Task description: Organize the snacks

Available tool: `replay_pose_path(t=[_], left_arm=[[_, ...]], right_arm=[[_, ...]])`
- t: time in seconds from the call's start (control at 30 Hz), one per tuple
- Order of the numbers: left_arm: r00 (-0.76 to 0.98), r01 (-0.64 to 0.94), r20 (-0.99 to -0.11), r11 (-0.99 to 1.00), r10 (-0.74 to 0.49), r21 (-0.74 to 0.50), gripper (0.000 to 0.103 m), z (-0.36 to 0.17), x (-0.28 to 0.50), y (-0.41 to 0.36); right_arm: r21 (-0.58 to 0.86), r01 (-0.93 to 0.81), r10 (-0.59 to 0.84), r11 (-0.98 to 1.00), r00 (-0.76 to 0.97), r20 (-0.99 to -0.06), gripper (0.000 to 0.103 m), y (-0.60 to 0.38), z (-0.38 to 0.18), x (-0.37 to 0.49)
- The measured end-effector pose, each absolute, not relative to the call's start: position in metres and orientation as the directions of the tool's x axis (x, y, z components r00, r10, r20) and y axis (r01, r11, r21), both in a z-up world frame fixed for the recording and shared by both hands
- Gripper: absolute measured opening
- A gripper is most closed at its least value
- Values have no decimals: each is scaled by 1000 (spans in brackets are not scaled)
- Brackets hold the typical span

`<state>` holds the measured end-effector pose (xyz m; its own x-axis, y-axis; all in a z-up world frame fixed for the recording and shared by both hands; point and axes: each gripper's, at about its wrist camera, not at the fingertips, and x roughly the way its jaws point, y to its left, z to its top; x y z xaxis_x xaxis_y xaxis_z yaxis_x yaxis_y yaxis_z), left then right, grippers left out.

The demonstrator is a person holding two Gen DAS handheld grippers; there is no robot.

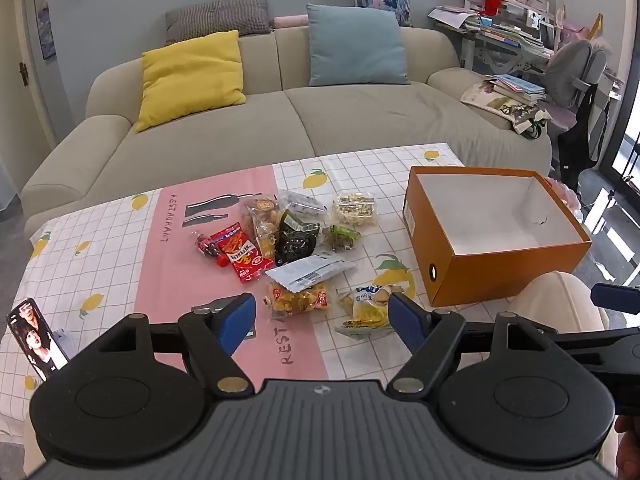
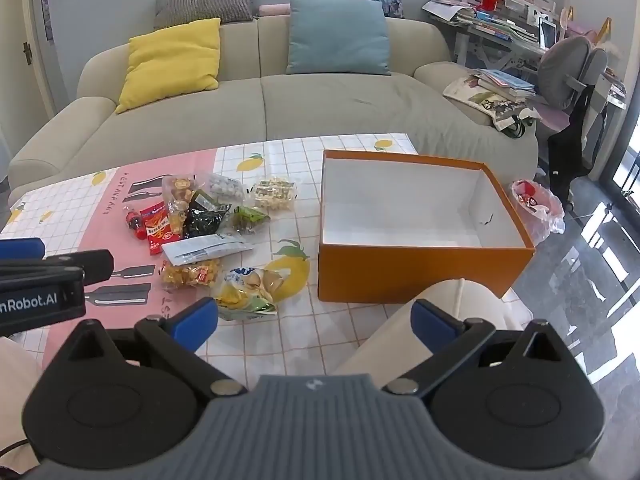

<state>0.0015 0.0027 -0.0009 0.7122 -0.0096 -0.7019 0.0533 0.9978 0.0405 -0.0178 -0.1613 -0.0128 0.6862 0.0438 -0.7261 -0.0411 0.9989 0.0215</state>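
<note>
Snacks heaped loosely on the tablecloth [image 1: 352, 160], mostly over its pink band and the white checked part beside it, left of the orange box [image 1: 500, 256]. Red packet [image 1: 242, 254] at the left of the heap, touching a small red bottle-shaped sweet [image 1: 208, 248]. Dark green packet [image 1: 298, 238] in the middle, overlapping a clear bag of yellow-brown pieces [image 1: 262, 216]. Behind these, a clear bag of pale round pieces [image 1: 302, 204] and a clear bag of small wrapped squares [image 1: 355, 209]. Small green packet [image 1: 341, 237] just right of the dark one. Silver-backed packet [image 1: 310, 272] lying face down, partly over an orange crisp bag [image 1: 298, 299]. Nearest, a yellow and blue bag [image 1: 366, 312], lying over a printed lemon, close to the box's near left corner.

Orange box open-topped, white inside, nothing in it but a small dark mark on the floor.

Left gripper [image 1: 322, 320] held low above the near edge of the cloth, blue fingers spread wide, nothing between them. Right gripper [image 2: 316, 318] likewise spread wide and gripping nothing, held before the box's near wall.

Phone [image 1: 36, 340] propped at the cloth's near left corner. Beige sofa [image 1: 360, 120] behind the table, with a yellow cushion [image 1: 192, 76] and a blue cushion [image 1: 356, 44]. Cluttered desk [image 1: 508, 28] and grey chair [image 1: 572, 72] at far right. Clear plastic bag [image 2: 538, 210] on the floor right of the box.
</note>
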Motion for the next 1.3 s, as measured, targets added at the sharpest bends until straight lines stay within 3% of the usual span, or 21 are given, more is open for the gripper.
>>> replay_pose_path(t=[1.3], left_arm=[[705,42,-709,999,-20,13,83,-6,1,5]], right_arm=[[24,-40,45,999,671,-740,100,-160,-18,-18]])
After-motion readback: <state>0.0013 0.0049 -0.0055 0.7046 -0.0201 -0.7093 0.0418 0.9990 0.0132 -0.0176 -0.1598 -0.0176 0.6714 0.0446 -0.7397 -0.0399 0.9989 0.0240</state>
